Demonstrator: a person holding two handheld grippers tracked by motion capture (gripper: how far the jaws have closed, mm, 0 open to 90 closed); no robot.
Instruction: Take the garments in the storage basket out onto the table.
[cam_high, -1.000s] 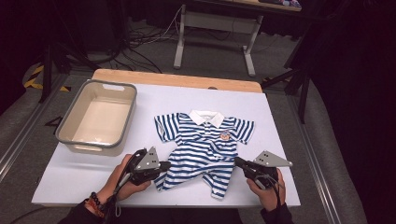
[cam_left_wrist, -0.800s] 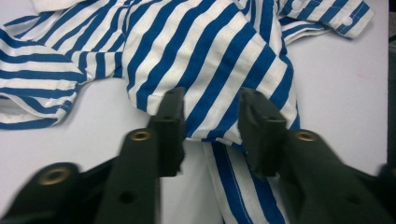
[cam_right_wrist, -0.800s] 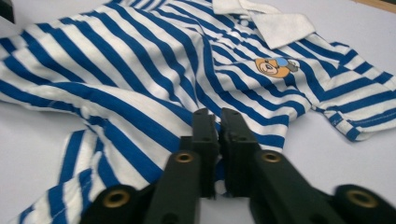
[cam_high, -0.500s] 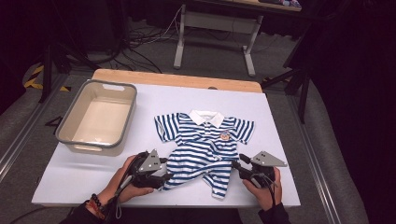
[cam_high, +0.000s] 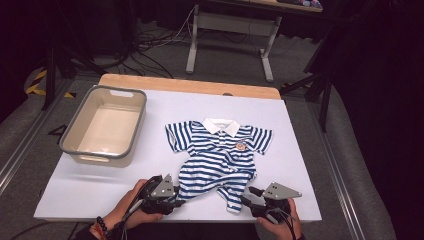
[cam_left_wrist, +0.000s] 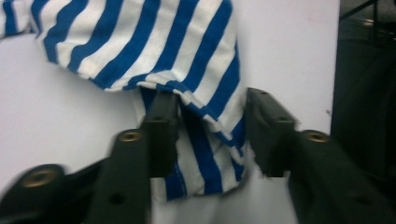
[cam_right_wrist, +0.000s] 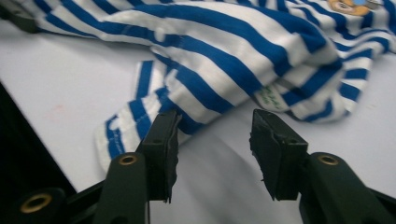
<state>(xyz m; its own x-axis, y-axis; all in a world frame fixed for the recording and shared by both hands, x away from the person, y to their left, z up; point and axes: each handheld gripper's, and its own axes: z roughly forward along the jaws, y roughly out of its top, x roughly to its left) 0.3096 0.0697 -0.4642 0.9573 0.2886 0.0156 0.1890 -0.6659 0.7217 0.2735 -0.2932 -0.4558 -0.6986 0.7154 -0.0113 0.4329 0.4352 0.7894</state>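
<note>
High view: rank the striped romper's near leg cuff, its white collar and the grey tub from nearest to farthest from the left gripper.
From the left gripper:
1. Near leg cuff of the striped romper, right at the jaws by the table's front edge.
2. White collar, up the table and to the right.
3. Grey tub, to the upper left; nearly level with the collar, so a close call.

Your left claw at seven o'clock has just been closing; your right claw at five o'clock has been opening, both low.
</note>
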